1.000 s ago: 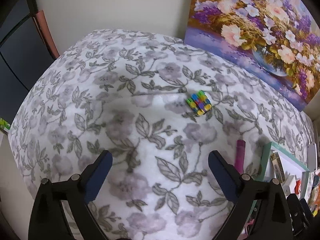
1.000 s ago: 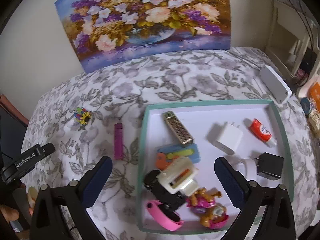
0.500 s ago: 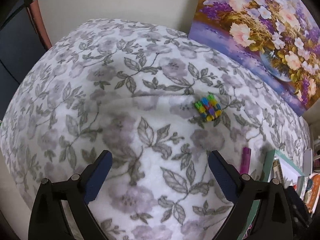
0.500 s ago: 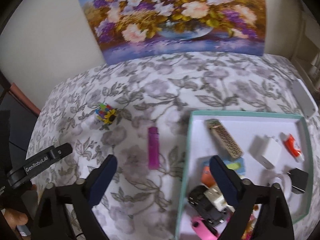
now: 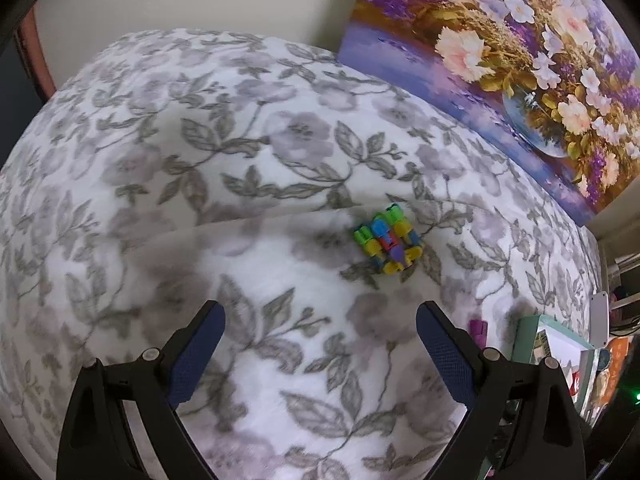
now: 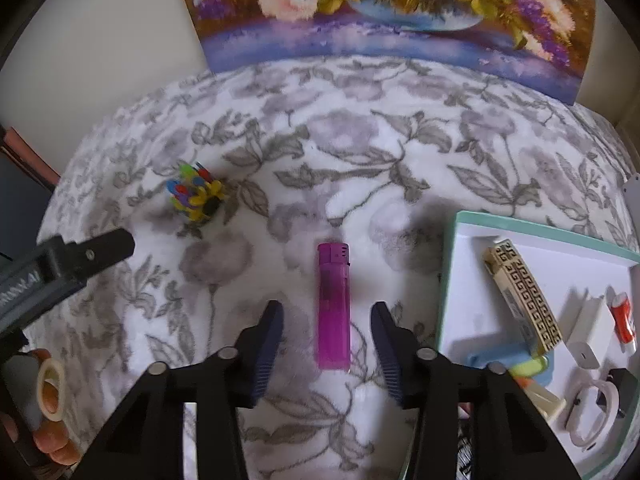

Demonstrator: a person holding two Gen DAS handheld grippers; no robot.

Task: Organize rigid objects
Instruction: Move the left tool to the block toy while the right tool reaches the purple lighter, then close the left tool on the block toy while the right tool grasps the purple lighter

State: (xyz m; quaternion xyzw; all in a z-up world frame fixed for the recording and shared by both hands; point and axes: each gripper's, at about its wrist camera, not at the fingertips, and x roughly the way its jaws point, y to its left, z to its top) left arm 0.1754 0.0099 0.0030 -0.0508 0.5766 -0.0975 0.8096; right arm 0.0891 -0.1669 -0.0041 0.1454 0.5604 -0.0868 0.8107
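The translucent magenta plastic lighter lies flat on the white tabletop cloth printed with grey leaves and mauve flowers, its metal-capped end toward twelve o'clock in the right wrist view. The right gripper points steeply down over it, and its dark blue fingers stand on either side of the lighter's lower half, closing in but with a gap of cloth showing on each side, so they do not yet press it.

At three o'clock from the lighter, just beside it, sits the shallow white tray with a mint-green rim. Inside lie a cream-and-black patterned flat box, a white charger block, a small red-and-white tube and a blue-and-yellow flat piece, with more items at the lower edge that are hard to make out.

At ten o'clock from the lighter, well apart, rests the small multicoloured cube of plastic pegs. In the left wrist view the same cube lies at about one o'clock ahead of the left gripper, whose fingers stand wide apart over bare cloth with nothing between them. The lighter's tip peeks out beside the right-hand finger there.

A flower painting in purple, pink and gold leans against the wall at twelve o'clock, touching the far edge of the cloth.
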